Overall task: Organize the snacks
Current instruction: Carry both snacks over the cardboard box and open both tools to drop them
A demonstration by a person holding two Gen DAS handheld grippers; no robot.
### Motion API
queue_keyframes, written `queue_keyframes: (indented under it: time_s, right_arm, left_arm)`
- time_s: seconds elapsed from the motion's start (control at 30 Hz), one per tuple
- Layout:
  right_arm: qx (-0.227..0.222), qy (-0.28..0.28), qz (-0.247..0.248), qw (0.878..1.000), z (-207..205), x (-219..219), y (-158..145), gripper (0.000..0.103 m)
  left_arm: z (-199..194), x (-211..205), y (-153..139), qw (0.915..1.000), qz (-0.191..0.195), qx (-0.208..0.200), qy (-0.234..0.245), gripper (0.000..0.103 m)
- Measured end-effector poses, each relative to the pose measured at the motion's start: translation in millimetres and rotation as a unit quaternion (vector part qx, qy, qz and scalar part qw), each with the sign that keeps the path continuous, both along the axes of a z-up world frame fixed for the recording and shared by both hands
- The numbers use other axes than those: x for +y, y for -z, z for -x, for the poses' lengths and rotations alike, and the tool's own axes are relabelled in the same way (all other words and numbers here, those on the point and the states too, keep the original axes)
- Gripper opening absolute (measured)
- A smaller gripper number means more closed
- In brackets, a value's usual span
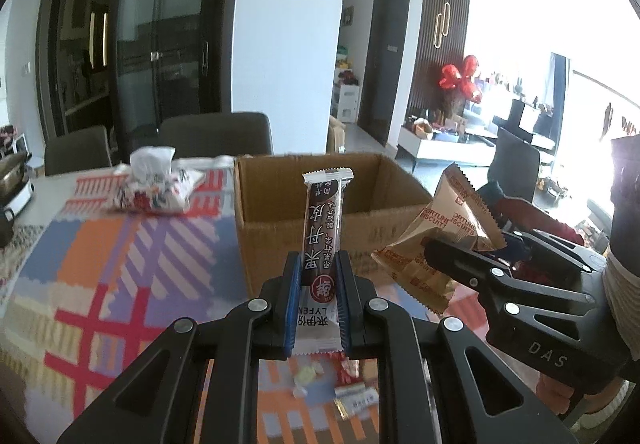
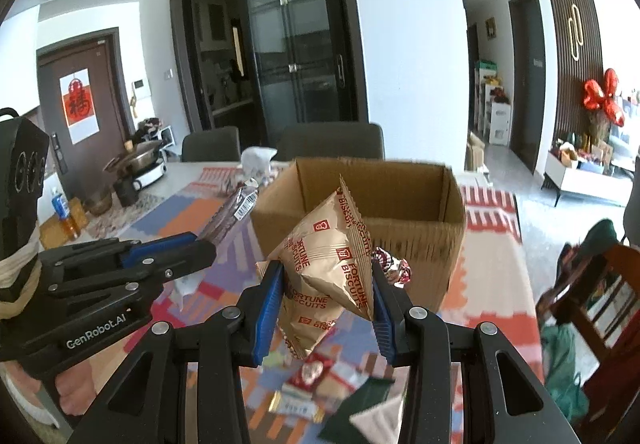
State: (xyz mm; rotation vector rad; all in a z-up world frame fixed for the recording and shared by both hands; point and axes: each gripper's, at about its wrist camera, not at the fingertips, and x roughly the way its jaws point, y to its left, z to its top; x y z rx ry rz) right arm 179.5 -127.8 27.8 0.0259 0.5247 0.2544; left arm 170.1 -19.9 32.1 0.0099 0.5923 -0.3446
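Left gripper [image 1: 318,280]: clenching a dark, white-ended snack bar [image 1: 323,220] upright.
Right gripper [image 2: 326,298]: gripping a tan biscuit packet [image 2: 328,256].
Cardboard box [image 1: 280,228]: standing open behind, contents unseen.

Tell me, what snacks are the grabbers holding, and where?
Left gripper pinches the dark snack bar near its bottom end; right gripper squeezes the Fortune Biscuits packet across its middle.

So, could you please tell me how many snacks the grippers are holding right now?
2: a dark fruit-leather bar in the left gripper, a Fortune Biscuits packet in the right gripper. Others lie loose below.
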Motion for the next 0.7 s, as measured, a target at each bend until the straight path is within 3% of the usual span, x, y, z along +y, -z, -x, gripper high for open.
queue_keyframes:
  time_s: [0.47, 0.7]
  right_arm:
    - [0.0, 0.018, 0.015, 1.0, -84.0, -16.8, -29.1, 0.042]
    - [0.022, 0.02, 0.021, 0.999, -119.5, -22.9, -26.9, 0.042]
  left_arm:
    - [-89.0, -12.9, -26.3, 0.9998, -0.017, -0.008, 0.004, 0.017]
    - [-134.4, -23.3, -12.9, 0.9994, -0.014, 0.031, -0.001, 0.017]
